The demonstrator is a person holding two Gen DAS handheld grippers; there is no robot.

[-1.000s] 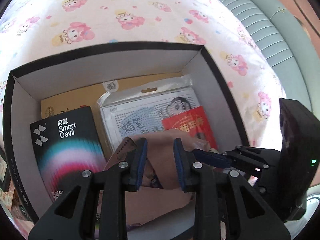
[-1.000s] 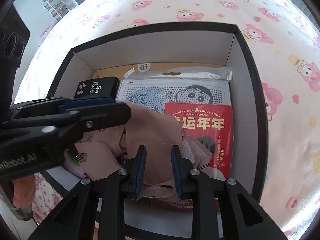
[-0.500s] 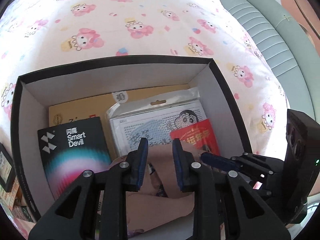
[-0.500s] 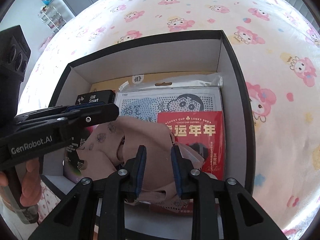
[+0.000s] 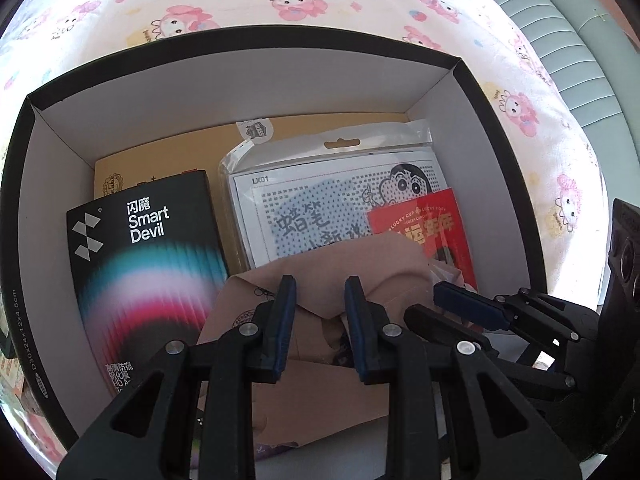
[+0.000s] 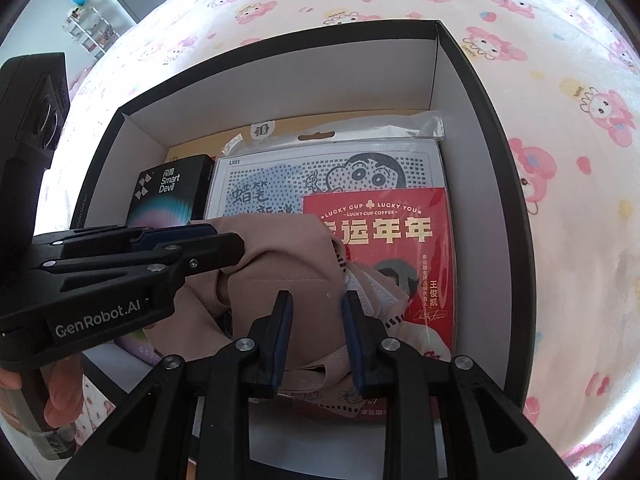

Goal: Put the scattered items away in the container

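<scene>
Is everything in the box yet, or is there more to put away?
Nearly done, it looks like. In the box already lie the Smart Devil pack, the clear cartoon packet, the red coffee card and the pink cloth. The left gripper and right gripper hover above the cloth, jaws apart, holding nothing. No loose items show on the bedsheet here.
</scene>
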